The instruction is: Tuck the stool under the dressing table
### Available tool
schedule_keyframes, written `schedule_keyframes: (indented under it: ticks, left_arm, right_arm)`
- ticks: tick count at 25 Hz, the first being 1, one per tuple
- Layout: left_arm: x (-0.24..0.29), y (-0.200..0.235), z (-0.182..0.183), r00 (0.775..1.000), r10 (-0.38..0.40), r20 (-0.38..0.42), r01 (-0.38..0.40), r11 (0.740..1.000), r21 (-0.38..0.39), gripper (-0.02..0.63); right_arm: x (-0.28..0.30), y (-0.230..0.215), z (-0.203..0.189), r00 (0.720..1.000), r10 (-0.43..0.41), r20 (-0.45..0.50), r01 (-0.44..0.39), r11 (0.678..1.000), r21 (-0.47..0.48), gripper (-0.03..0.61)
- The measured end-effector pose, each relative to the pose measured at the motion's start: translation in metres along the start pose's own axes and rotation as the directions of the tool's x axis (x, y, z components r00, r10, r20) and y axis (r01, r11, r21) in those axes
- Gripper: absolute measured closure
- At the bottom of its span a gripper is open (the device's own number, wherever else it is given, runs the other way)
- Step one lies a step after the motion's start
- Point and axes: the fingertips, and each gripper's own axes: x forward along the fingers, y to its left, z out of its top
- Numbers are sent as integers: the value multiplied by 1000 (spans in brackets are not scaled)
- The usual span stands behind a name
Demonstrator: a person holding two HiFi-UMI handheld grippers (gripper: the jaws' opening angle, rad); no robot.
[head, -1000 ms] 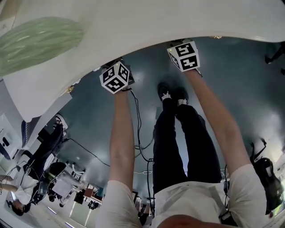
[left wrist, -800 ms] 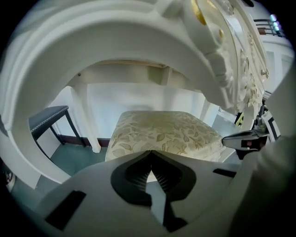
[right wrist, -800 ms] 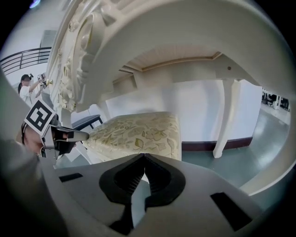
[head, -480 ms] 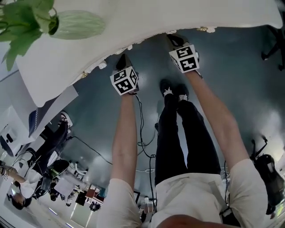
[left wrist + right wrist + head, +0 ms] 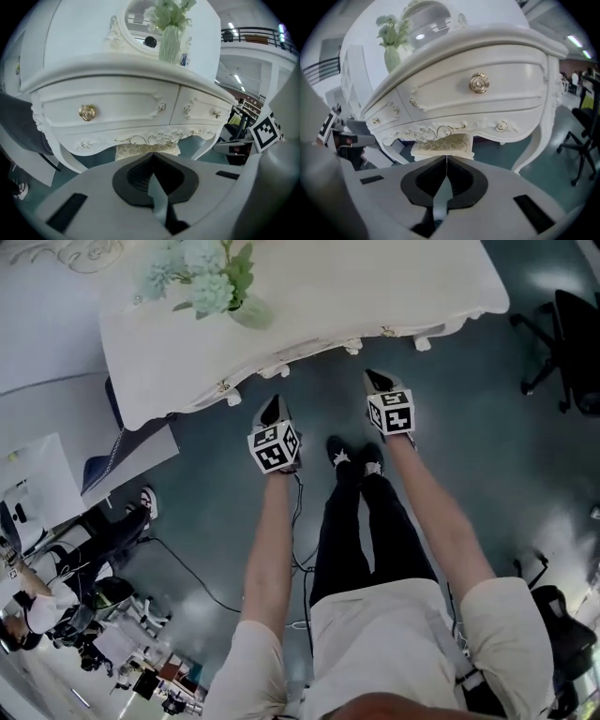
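Note:
The white dressing table [image 5: 375, 287] spans the top of the head view, and it hides the stool there. Both gripper views show the stool [image 5: 147, 150] [image 5: 443, 144], a cream seat with gold pattern, standing under the carved table front [image 5: 122, 108] [image 5: 497, 93] between its legs. My left gripper [image 5: 272, 411] [image 5: 152, 157] is shut and holds nothing, a little short of the table's edge. Its partner, my right gripper [image 5: 375, 381] [image 5: 446, 158], is shut and empty too, and points at the table front. Neither touches the stool.
A green vase of pale flowers [image 5: 248, 310] [image 5: 169, 42] [image 5: 392, 58] stands on the table by an oval mirror [image 5: 140, 18]. A black office chair [image 5: 572, 343] is at the right. Cables [image 5: 300, 559] run on the dark floor by the person's feet [image 5: 356, 457]. People [image 5: 56, 606] are at the lower left.
Both grippers have drawn back from under the table's edge, and the view has pulled away from the table. The whole tabletop and the flowers have come into view.

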Motion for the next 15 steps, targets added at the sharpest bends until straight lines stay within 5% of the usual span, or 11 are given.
schedule_keyframes:
  ticks: [3,15]
  left_arm:
    - [-47,-5,14,1000,6,4,-6,1000,-5,598]
    - [-184,-50,23,1000,16,-5,-16,1000,22,598]
  right_arm:
    - [-39,16,-2,1000,4,-15,-2,995,100,535]
    - [-181,101,3,983,167,-76,-164,986,41,534]
